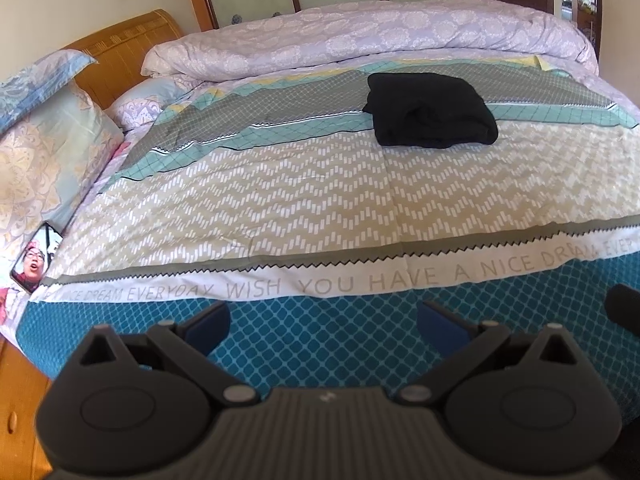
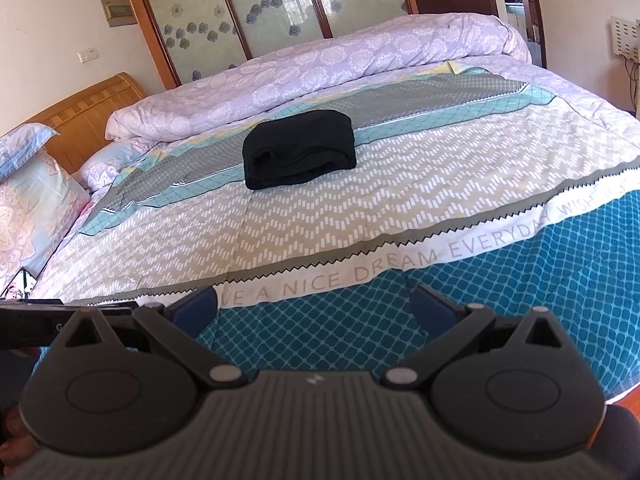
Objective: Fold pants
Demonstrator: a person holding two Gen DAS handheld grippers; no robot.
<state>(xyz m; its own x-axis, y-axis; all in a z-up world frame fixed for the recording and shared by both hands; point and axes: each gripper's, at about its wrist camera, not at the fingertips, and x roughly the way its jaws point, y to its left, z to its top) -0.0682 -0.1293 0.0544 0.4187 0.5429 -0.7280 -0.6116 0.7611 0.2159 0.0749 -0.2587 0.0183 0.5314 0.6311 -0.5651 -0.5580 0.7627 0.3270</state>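
Black pants [image 1: 430,110] lie folded into a compact bundle on the patterned bedspread [image 1: 280,200], far from both grippers. In the right wrist view the same pants [image 2: 300,148] sit mid-bed, with their layered folded edge facing me. My left gripper [image 1: 323,328] is open over the blue near edge of the spread, with nothing between its blue-padded fingers. My right gripper [image 2: 316,309] is open too, low over the same blue band and holding nothing. The left gripper's body [image 2: 48,320] shows at the left edge of the right wrist view.
A rolled lilac quilt [image 1: 360,40] lies along the far side of the bed. Pillows [image 1: 44,140] are stacked at the left by the wooden headboard [image 1: 120,48]. A phone [image 1: 36,258] with a lit screen lies at the left edge. Glass-panel doors [image 2: 260,4] stand behind the bed.
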